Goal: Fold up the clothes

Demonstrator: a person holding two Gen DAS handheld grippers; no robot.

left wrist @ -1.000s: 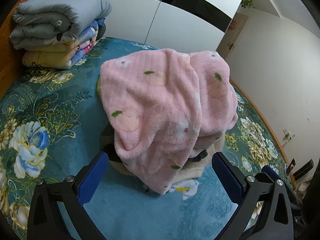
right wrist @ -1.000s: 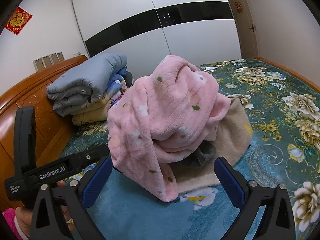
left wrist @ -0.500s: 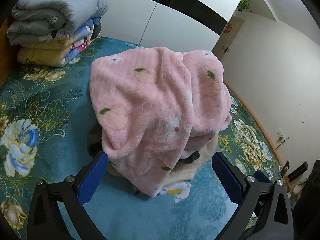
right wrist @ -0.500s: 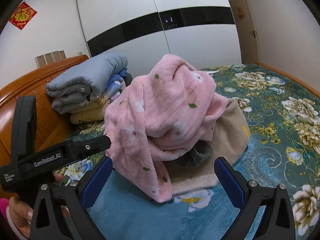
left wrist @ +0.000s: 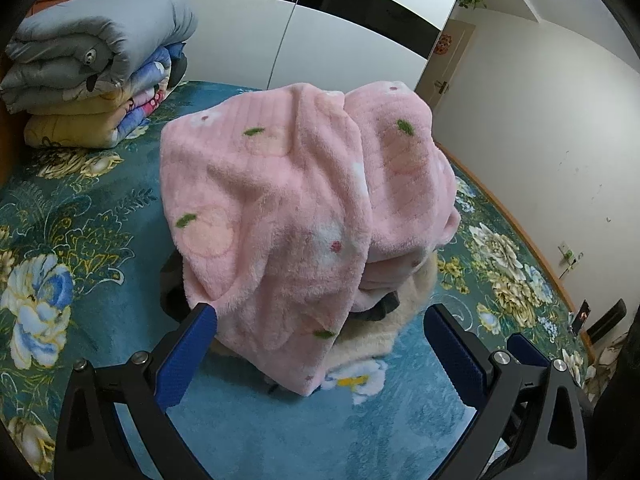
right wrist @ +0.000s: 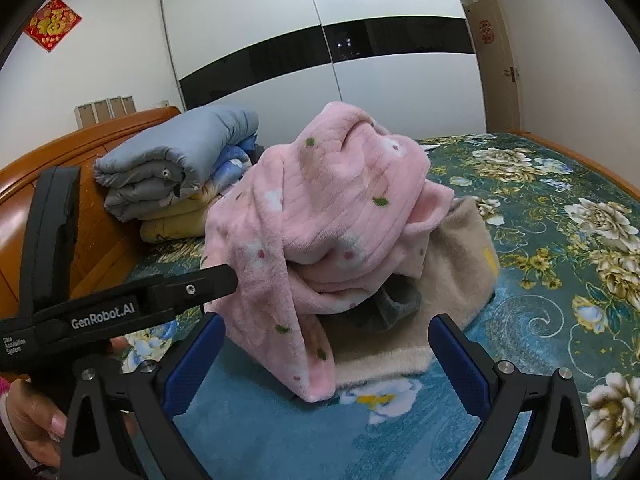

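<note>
Left hand-held gripper point(left wrist: 320, 316) spread wide, blue pads apart, gripping nothing. Right hand-held gripper point(right wrist: 326, 326) likewise released, fingers splayed to either side of the heap, nothing between them. Both low and close over the bed, both aimed at the same pile.

Pink fleece garment point(left wrist: 296, 208) crumpled on top of that pile, dotted with green leaves, pale flowers and small red spots, one long fold hanging down to the bedspread right in front of the left pads. Left blue pad point(left wrist: 188, 352) just beside the pink hem, touching or a hair apart, hard to call. From the right wrist view, same pink fleece garment point(right wrist: 320, 220) humped high, drooping tail reaching down between the right pads.

Under the pink: cream fuzzy garment point(right wrist: 460, 264) spread flat beneath, and dark grey cloth point(right wrist: 396, 304) poking out between the two.

Teal floral bedspread point(left wrist: 60, 240) under everything, big blue and cream blossoms all over. Stack of folded quilts point(left wrist: 92, 68) at the head end, grey one on top, blue-patterned and yellow ones below, well apart from the pile. Wooden headboard point(right wrist: 100, 208) behind the stack. White-and-black wardrobe point(right wrist: 360, 60) across the back wall, red paper decoration point(right wrist: 52, 24) on the wall, door point(right wrist: 498, 64) to the right. Left hand-held gripper body, marked GenRobot.AI, crossing the right wrist view low on the left, person's hand point(right wrist: 32, 420) beneath it.
</note>
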